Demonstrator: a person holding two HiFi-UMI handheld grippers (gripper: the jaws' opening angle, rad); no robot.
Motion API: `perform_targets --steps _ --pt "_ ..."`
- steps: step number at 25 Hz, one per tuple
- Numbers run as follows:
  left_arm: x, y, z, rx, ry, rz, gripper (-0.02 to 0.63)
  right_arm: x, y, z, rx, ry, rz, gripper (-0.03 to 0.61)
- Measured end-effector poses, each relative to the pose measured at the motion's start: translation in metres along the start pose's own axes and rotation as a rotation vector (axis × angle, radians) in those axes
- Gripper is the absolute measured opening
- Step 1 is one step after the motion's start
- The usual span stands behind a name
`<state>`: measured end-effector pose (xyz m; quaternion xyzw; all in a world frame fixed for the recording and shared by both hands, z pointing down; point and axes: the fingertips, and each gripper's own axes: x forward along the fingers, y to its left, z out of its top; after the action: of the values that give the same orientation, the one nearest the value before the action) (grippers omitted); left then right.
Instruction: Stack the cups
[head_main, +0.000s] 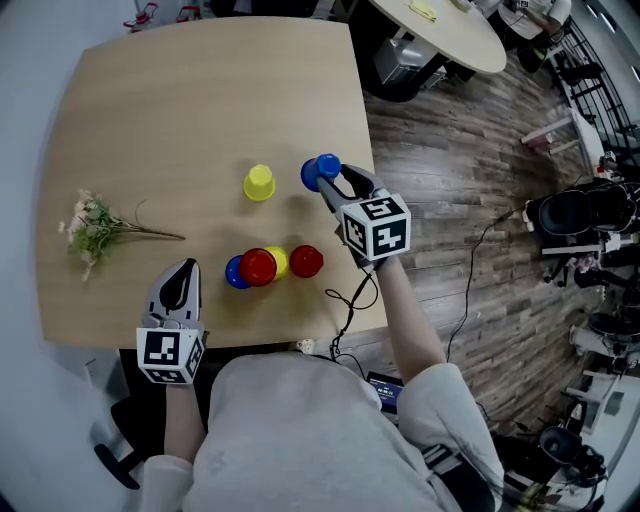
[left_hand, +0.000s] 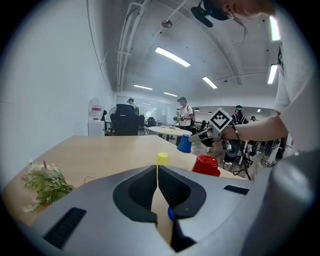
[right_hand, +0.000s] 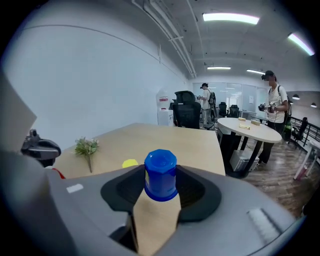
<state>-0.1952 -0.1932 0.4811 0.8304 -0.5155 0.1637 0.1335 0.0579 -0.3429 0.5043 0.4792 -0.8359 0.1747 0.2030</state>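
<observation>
An upturned blue cup (head_main: 318, 172) (right_hand: 160, 175) sits between the jaws of my right gripper (head_main: 327, 180) (right_hand: 160, 186), near the table's right edge. The pads press on both its sides, so the gripper is shut on it. A lone upturned yellow cup (head_main: 259, 182) (left_hand: 161, 158) stands just left of it. Nearer the front edge are a blue cup (head_main: 235, 273), a red cup (head_main: 258, 267), a yellow cup (head_main: 278, 260) and another red cup (head_main: 306, 261) (left_hand: 206, 165) in a tight row. My left gripper (head_main: 184, 268) (left_hand: 157, 168) is left of that row, shut and holding nothing.
A sprig of dried flowers (head_main: 96, 226) (left_hand: 44, 183) lies at the left of the wooden table (head_main: 180, 100). Beyond the table's right edge are wood flooring, cables and a round white table (head_main: 450, 30). People stand in the background of both gripper views.
</observation>
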Motion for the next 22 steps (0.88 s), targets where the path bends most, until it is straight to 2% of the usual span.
perform_targets --steps 4,9,16,22 --pt "0.010 -0.014 0.006 0.018 -0.009 -0.040 0.015 -0.050 0.027 0.000 0.013 -0.021 0.047 0.199" --pt "0.012 -0.023 0.008 0.030 -0.016 -0.064 0.015 -0.086 0.068 -0.020 0.005 -0.006 0.107 0.199" --pt "0.008 -0.032 0.005 0.025 -0.010 -0.064 0.015 -0.102 0.110 -0.052 -0.040 0.050 0.161 0.199" --pt "0.001 -0.032 0.002 0.019 -0.007 -0.054 0.015 -0.099 0.126 -0.070 -0.063 0.092 0.178 0.199"
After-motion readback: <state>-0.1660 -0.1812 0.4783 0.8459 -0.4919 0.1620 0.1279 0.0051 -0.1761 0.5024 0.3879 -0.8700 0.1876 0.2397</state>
